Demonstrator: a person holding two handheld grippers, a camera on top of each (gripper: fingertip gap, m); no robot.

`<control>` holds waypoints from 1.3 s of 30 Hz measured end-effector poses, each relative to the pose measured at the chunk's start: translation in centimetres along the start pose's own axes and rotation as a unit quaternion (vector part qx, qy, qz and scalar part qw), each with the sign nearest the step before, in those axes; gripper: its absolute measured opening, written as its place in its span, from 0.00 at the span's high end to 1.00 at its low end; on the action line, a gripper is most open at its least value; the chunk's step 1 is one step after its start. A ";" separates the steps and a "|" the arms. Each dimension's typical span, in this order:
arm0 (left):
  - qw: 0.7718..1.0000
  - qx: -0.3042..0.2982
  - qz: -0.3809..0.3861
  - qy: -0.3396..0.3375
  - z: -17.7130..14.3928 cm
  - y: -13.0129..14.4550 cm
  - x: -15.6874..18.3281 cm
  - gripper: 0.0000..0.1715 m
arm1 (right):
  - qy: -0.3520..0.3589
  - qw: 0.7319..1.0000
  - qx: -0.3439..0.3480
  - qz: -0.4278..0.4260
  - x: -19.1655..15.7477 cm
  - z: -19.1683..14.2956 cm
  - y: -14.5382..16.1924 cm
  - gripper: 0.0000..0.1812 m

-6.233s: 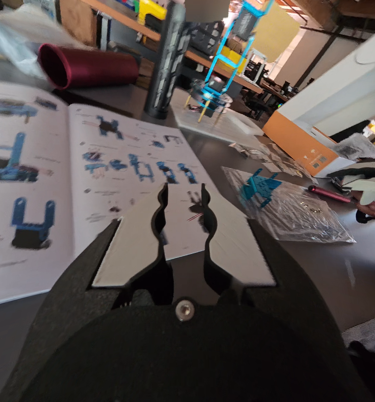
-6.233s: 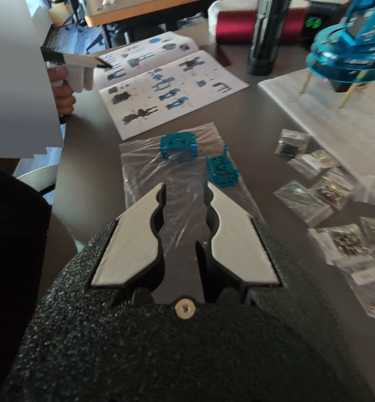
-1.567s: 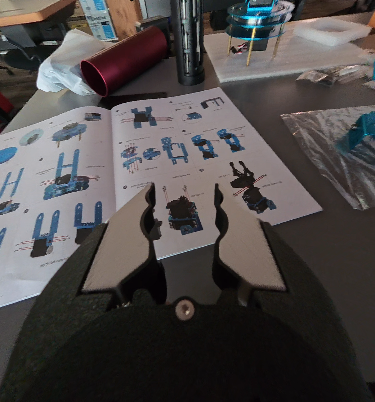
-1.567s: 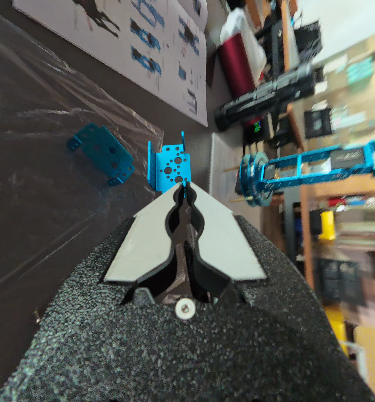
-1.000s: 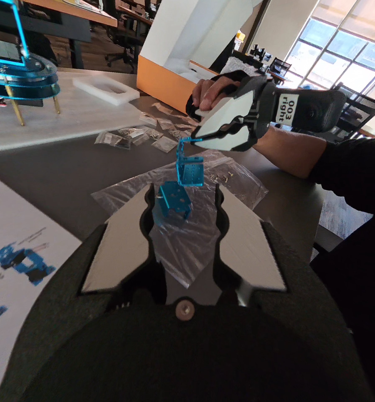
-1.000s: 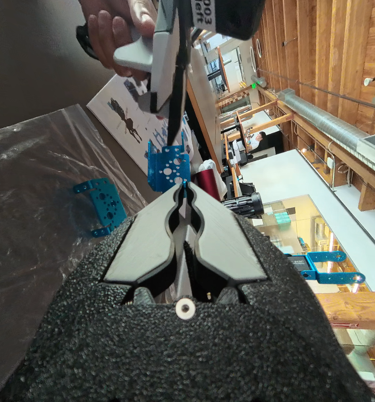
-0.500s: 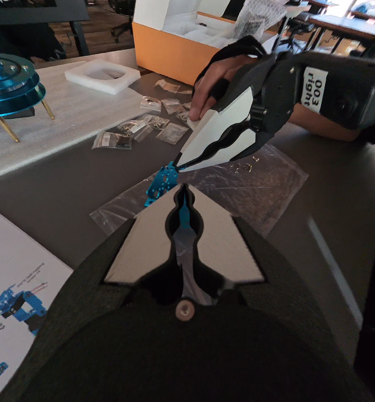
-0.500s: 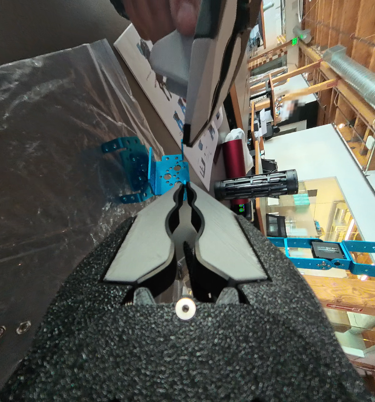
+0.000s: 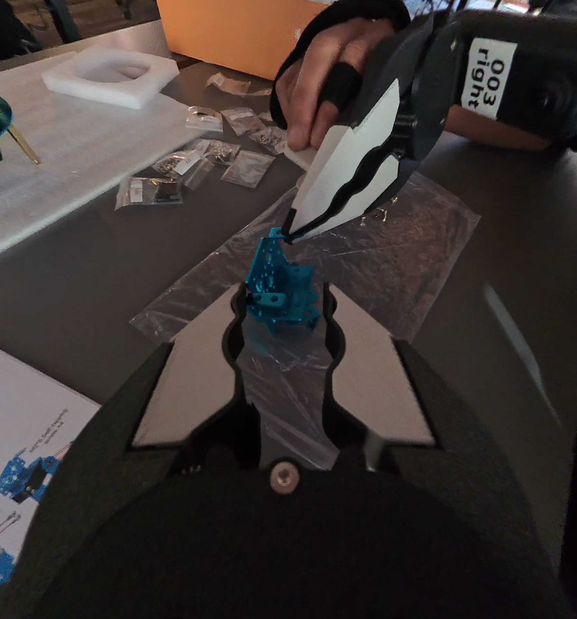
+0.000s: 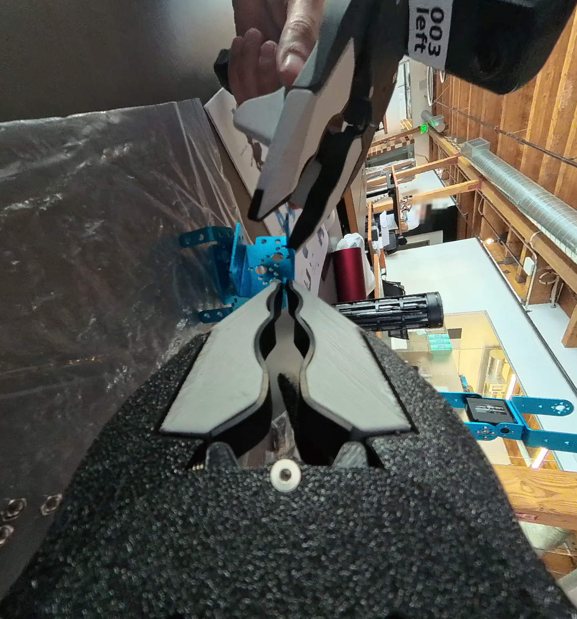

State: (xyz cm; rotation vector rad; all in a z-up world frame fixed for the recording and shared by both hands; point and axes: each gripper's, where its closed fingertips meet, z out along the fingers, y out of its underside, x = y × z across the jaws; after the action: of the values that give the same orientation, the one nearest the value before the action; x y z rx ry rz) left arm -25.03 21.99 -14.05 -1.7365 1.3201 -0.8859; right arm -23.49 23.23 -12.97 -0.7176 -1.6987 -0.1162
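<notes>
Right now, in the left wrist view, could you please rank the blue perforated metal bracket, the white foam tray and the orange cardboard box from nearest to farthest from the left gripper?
From the left gripper, fingers apart:
1. Blue perforated metal bracket: just past the fingertips, pinched at its top by the right gripper.
2. White foam tray: far left, on the white sheet.
3. Orange cardboard box: top edge, beyond the tray.

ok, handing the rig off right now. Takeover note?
Right gripper: shut on the edge of the perforated blue bracket, holding it upright over the clear plastic bag.
Left gripper: open, empty, one finger on either side of the two brackets.
Second blue bracket: lies on the bag, right against the held one. Contact unclear.
Loose nuts: on the bag, near the right gripper.
</notes>
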 end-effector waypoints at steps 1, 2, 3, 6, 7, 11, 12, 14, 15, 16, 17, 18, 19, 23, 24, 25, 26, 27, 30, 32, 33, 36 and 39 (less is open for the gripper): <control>1.000 -0.001 0.007 -0.007 0.1 0.0 0.0 0.75 | -0.002 1.000 -0.003 0.005 -0.1 0.0 0.1 0.99; 1.000 -0.001 0.010 -0.010 0.1 0.0 0.1 0.75 | -0.003 1.000 -0.010 0.013 -0.1 0.0 0.3 0.99; 1.000 0.001 0.011 -0.013 0.1 0.0 0.2 0.78 | -0.002 1.000 -0.019 0.021 0.0 0.0 0.6 0.99; 1.000 0.008 0.005 -0.028 0.1 0.1 0.0 0.82 | 0.004 0.999 -0.031 0.044 0.1 0.0 1.0 0.99; 0.999 0.008 0.006 -0.032 0.1 0.2 0.0 0.83 | 0.003 0.998 -0.035 0.055 0.1 0.0 1.1 0.99; 0.998 0.010 0.018 -0.063 -0.2 0.3 -0.6 0.88 | -0.027 0.991 -0.064 0.113 -0.4 0.2 1.8 0.87; 0.996 0.011 0.024 -0.080 -0.2 0.2 -1.0 0.94 | -0.040 0.989 -0.064 0.129 -0.7 0.1 1.7 0.83; 0.993 0.010 0.045 -0.112 -0.4 0.2 -1.5 0.96 | -0.058 0.982 -0.062 0.170 -0.7 -0.3 1.5 0.80; 0.991 0.011 0.059 -0.124 -0.5 0.1 -1.4 0.96 | -0.077 0.974 -0.063 0.201 -0.9 -0.5 1.4 0.81; 0.988 0.010 0.071 -0.135 -0.6 0.1 -1.3 0.96 | -0.101 0.963 -0.063 0.241 -1.2 -0.6 1.3 0.79; 0.986 0.009 0.081 -0.145 -0.6 0.1 -1.3 0.96 | -0.118 0.948 -0.057 0.290 -1.2 -0.8 1.0 0.76; 0.984 0.008 0.090 -0.151 -0.5 0.1 -1.1 0.96 | -0.142 0.927 -0.045 0.344 -1.2 -0.9 0.5 0.76; 0.982 0.007 0.098 -0.158 -0.5 0.1 -0.9 0.96 | -0.172 0.903 -0.038 0.391 -1.5 -0.9 0.0 0.73; 0.974 0.000 0.123 -0.189 -0.5 0.1 -0.9 0.96 | -0.218 0.832 -0.059 0.506 -1.6 -0.8 0.4 0.68; 0.972 -0.002 0.127 -0.196 -0.5 0.1 -0.9 0.96 | -0.220 0.818 -0.067 0.528 -1.6 -0.7 0.5 0.68; 0.970 -0.002 0.133 -0.203 -0.5 0.0 -0.8 0.96 | -0.219 0.804 -0.072 0.548 -1.6 -0.5 0.5 0.70; 0.967 -0.002 0.141 -0.212 -0.5 0.0 -0.9 0.96 | -0.216 0.796 -0.079 0.559 -1.7 -0.3 0.7 0.74; 0.964 -0.005 0.149 -0.219 -0.5 0.0 -0.9 0.96 | -0.214 0.793 -0.081 0.565 -1.6 0.0 0.8 0.77; 0.959 -0.007 0.169 -0.228 -0.4 0.0 -0.9 0.95 | -0.174 0.804 -0.091 0.562 -0.7 0.3 2.0 0.93; 0.959 0.001 0.167 -0.229 -0.5 -0.2 -0.8 0.95 | -0.166 0.803 -0.079 0.567 -0.2 0.4 2.0 0.93; 0.959 0.005 0.167 -0.228 -0.6 -0.3 -0.7 0.95 | -0.166 0.802 -0.079 0.568 0.0 0.4 2.1 0.94; 0.954 0.023 0.177 -0.240 -1.1 -1.0 -1.0 0.96 | -0.149 0.820 -0.087 0.545 0.2 1.1 2.6 0.96; 0.950 0.021 0.186 -0.248 -1.0 -0.8 -1.5 0.96 | -0.135 0.850 -0.109 0.497 -0.1 1.9 3.5 0.96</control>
State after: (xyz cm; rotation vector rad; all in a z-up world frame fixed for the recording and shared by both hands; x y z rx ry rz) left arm -25.88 23.42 -13.01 -1.4751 1.2124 -0.2365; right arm -23.35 26.85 -14.57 -1.7689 -1.3782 0.5523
